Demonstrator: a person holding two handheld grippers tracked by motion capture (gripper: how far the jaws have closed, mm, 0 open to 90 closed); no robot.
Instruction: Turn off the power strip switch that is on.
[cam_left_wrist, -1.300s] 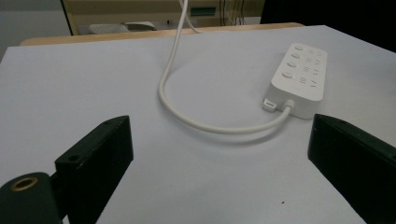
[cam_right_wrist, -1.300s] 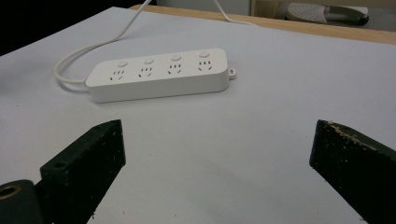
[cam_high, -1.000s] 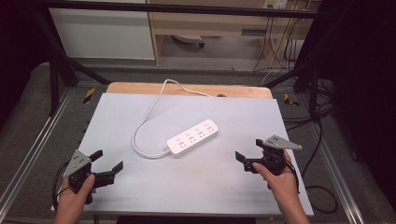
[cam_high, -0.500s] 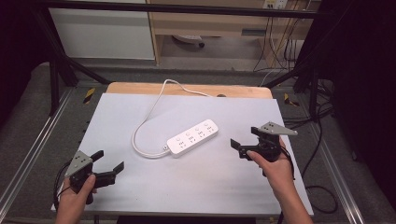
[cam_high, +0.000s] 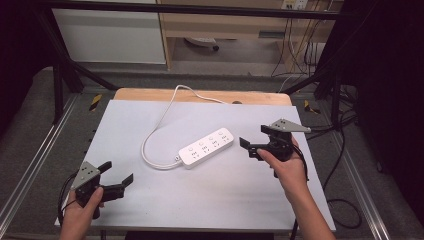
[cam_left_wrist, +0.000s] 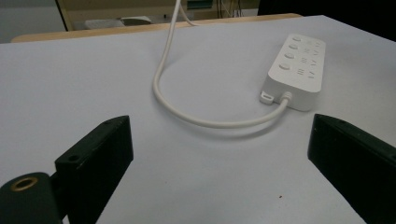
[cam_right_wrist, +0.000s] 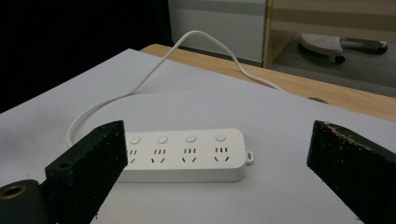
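White power strip lies flat near the middle of the table, set on a diagonal, sockets up. Four sockets, each with a round button beside it; all sockets vacant, nothing plugged in. Its cord leaves the near-left end, loops round toward the left, then runs back over the wooden far edge of the table.

Right gripper held just beside the strip's far-right end, apart from it, jaws spread wide, nothing between them. In the right gripper view the strip sits low between the two black jaws, long side facing the camera, small tab on its right end.

Left gripper at the near-left corner of the table, well apart from the strip, jaws likewise spread and bare. The left gripper view looks along the tabletop: strip ahead to the right, cord curving between the jaws.
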